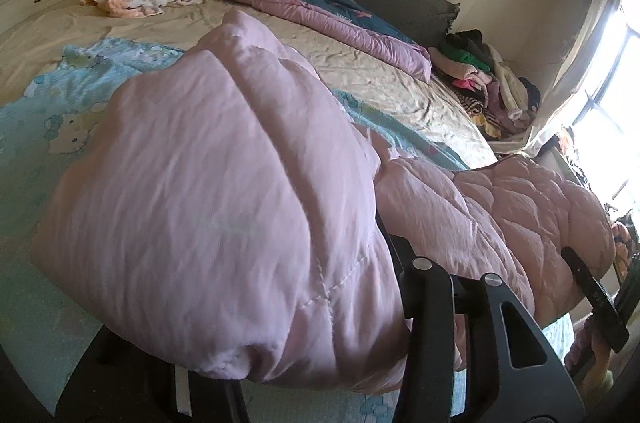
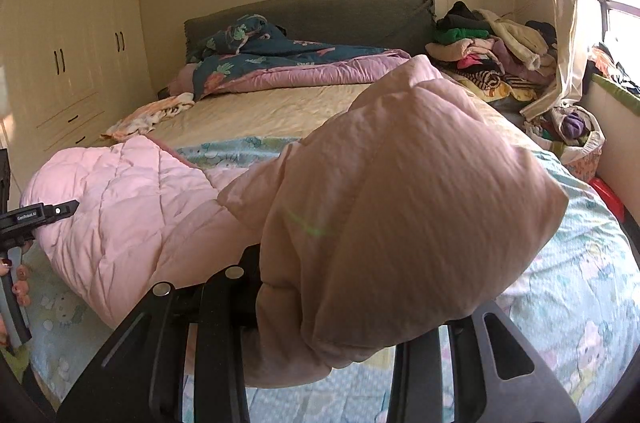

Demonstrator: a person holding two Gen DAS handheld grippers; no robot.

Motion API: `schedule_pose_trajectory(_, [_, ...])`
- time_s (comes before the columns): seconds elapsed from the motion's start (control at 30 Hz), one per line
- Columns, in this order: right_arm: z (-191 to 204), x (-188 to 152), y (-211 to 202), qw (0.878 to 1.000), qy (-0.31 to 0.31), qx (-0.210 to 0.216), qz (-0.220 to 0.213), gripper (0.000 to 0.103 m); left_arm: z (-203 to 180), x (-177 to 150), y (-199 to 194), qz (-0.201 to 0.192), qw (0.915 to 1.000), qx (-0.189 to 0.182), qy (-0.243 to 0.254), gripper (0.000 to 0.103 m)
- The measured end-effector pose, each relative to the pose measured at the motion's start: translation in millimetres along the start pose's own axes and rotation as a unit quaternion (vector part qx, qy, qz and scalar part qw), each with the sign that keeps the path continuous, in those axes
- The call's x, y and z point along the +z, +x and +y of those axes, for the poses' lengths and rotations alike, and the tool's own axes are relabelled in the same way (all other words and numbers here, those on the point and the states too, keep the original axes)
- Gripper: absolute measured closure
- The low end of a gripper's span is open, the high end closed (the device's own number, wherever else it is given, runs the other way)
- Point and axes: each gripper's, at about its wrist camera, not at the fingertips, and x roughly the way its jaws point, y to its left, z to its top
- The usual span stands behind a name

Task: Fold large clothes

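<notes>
A large pink quilted garment hangs bunched between both grippers above the foot of the bed. My left gripper is shut on one end of it; the cloth drapes over the fingers and hides the tips. My right gripper is shut on the other end, its tips also buried in fabric. The middle of the garment sags onto the light blue cartoon-print sheet. The right gripper shows at the right edge of the left wrist view, and the left gripper shows at the left edge of the right wrist view.
A beige bed cover spreads beyond. A blue floral and purple duvet lies by the grey headboard. A striped orange cloth lies far left. A heap of clothes sits by the curtain and window. Wardrobes stand left.
</notes>
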Motion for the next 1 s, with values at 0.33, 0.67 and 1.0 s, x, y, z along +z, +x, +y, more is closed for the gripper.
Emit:
schedule_pose_trajectory(0.33, [9,-21,-24,1.000,0.002,-0.005,0.011,0.071,5,-22,-21,0.001,1.0000,0.004,-0.002,0.065])
schedule_pose_trajectory(0.67, [12,-38,-37,1.000,0.010,-0.013,0.021,0.071,8,-43,-35,0.000,0.9999,0.014,-0.001,0.063])
schedule_pose_trajectory(1.0, [1,-53,-44,0.999,0.042,-0.015,0.031,0.070,15,-53,-41,0.003,0.9998,0.018,-0.001,0.061])
